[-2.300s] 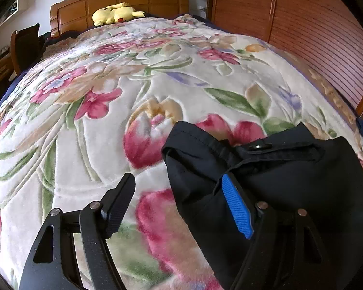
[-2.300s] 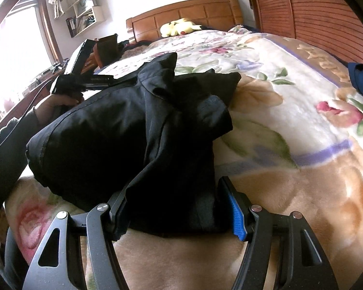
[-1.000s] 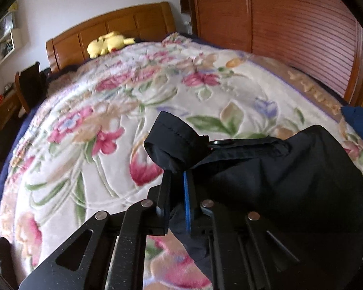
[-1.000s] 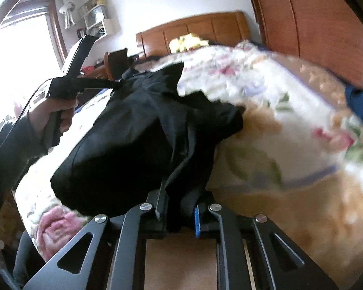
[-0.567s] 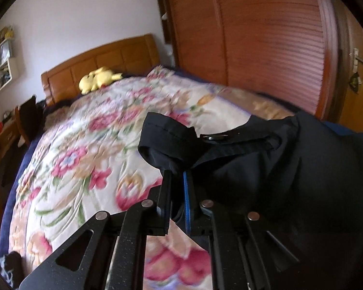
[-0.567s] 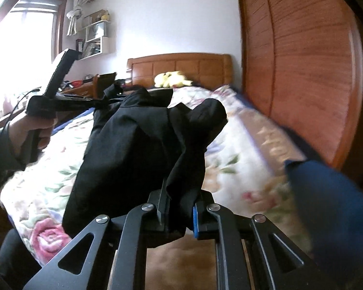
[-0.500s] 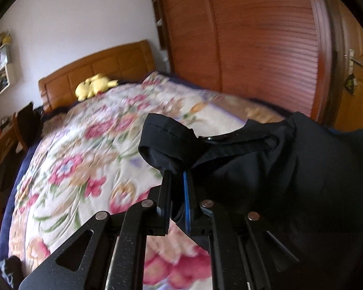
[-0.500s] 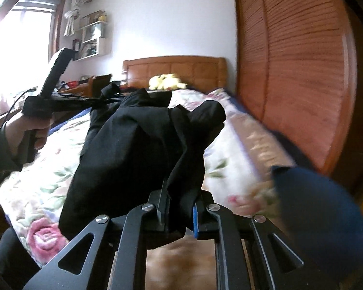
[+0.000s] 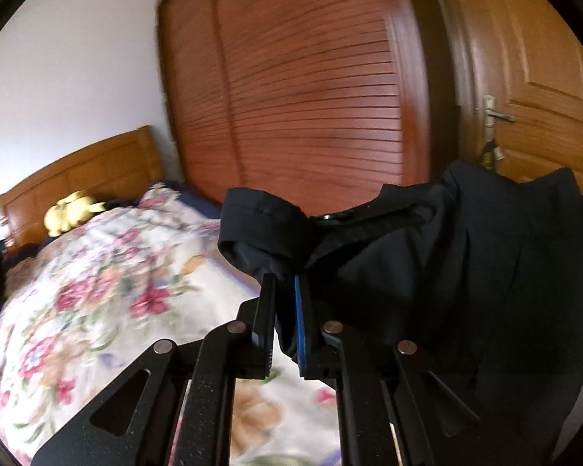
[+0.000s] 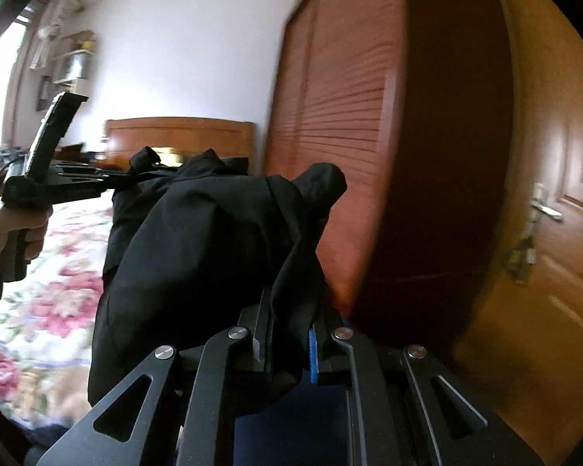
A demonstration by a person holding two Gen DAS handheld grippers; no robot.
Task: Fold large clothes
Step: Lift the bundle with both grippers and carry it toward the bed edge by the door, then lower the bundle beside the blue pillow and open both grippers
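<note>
Hanging soft and floppy, the big black cloth garment (image 9: 427, 272) is being pinched at its edges by the left gripper (image 9: 285, 283) and right gripper (image 10: 287, 318).

Daylight glares white from a window (image 10: 4, 58) far left of the jaws, the wardrobe (image 10: 427, 155) and bedspread (image 9: 97, 310) ahead are smeared by motion blur, the black garment (image 10: 213, 252) loses detail, and edges bow into dark corners.

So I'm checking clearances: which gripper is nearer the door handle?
Right. The right gripper, shut on the black garment, is beside the door handle; the left gripper holds the garment's bed-side end.
</note>
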